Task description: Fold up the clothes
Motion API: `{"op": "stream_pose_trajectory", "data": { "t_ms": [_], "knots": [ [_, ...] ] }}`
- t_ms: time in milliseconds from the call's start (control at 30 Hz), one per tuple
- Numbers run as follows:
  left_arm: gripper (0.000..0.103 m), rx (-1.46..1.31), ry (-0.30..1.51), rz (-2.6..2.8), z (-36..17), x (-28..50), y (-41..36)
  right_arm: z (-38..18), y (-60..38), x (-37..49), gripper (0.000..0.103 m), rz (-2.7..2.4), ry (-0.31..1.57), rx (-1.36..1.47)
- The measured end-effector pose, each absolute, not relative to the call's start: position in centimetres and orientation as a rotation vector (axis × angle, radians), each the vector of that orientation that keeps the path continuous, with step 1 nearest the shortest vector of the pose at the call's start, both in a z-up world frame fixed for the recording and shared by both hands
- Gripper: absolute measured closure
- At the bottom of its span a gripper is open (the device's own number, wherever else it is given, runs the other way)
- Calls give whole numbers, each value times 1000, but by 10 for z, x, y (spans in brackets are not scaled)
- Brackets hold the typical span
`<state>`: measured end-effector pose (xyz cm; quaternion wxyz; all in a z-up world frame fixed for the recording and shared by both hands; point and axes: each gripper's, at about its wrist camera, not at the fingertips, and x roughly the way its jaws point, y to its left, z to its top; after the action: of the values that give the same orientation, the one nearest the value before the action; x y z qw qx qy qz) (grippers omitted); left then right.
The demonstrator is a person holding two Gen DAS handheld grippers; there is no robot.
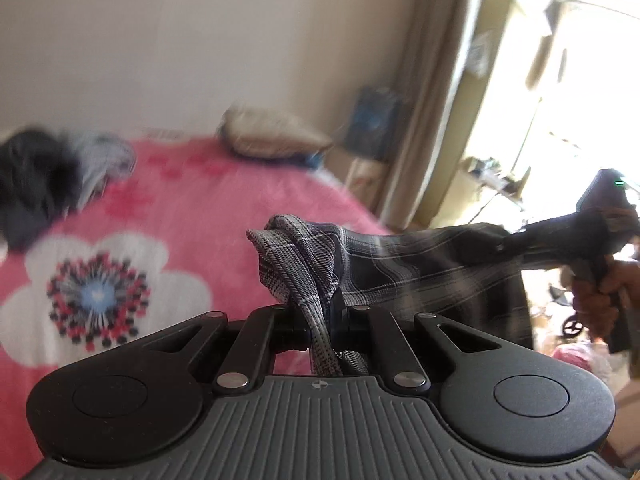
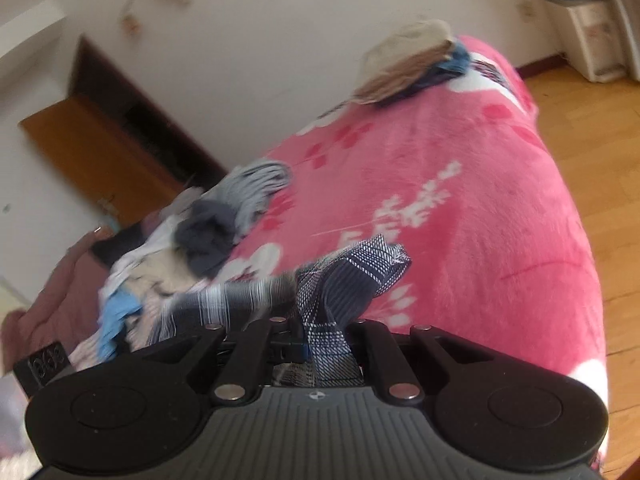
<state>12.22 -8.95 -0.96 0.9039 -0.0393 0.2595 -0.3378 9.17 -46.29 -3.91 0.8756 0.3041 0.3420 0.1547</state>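
A dark plaid garment (image 1: 400, 264) is held stretched in the air between two grippers, above a bed covered by a pink blanket (image 1: 200, 208) with white flowers.

In the left wrist view, the left gripper (image 1: 324, 312) sits at the bottom centre, its jaws closed tight on a bunched corner of the garment. The cloth runs from there to the right of the frame, where the right gripper (image 1: 508, 246) is seen gripped by a hand (image 1: 600, 296). A dark pile of clothes (image 1: 52, 184) lies at the left edge on the bed, and a beige cushion (image 1: 272, 132) rests near the upper centre. A curtain (image 1: 432, 92) hangs at the upper right beside a bright window.

In the right wrist view, the right gripper's jaws are closed tight on another bunched corner of the garment at the lower centre. The clothes pile is seen at the left of the frame, the cushion at the upper right, and a wooden floor (image 2: 592, 128) at the right edge.
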Motion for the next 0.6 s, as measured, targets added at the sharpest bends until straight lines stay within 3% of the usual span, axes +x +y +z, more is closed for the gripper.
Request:
{"op": "stream_pose_trajectory", "data": {
  "t_ms": [300,600],
  "knots": [
    [97,90,424,-857,39,3,-81,23,-432,-15,95,485,679,457],
    [97,344,516,-1062,16,-88,-101,3,-391,-136,95,514,703,224]
  ]
}}
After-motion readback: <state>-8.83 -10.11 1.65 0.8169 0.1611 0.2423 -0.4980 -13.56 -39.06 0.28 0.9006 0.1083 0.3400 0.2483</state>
